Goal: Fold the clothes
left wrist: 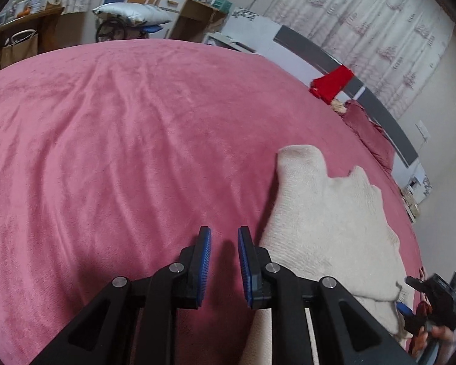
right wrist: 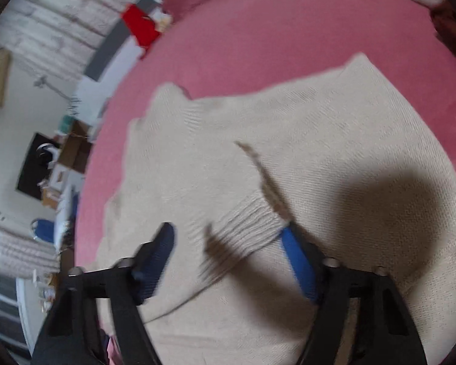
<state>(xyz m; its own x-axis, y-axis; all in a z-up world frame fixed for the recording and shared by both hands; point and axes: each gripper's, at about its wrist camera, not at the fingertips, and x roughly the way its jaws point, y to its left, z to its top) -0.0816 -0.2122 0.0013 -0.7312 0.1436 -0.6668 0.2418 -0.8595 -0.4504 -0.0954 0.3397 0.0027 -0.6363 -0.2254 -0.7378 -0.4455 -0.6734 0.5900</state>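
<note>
our left tool (left wrist: 224, 243) sits nearest, its blue pads a narrow gap apart with nothing between them, only pink blanket (left wrist: 106, 152) showing in the gap. just to its right the cream sweater (left wrist: 328, 222) lies on the bed, a knitted piece spread mostly flat, with two soft peaks along its far edge and fine ribbing in the weave. our right tool (right wrist: 228, 243) stands fairly wide over the sweater; the ribbed cuff (right wrist: 252, 225) of a sleeve lies between its pads, touching the right-hand one, and we cannot tell through the blur whether it is pinched. the tool's dark shadow falls on the knit beside it. beyond the sweater, at the bed's far edge, a red cloth (left wrist: 331, 80) hangs by the grey headboard (left wrist: 364, 91), with patterned curtains (left wrist: 364, 15) behind.
</note>
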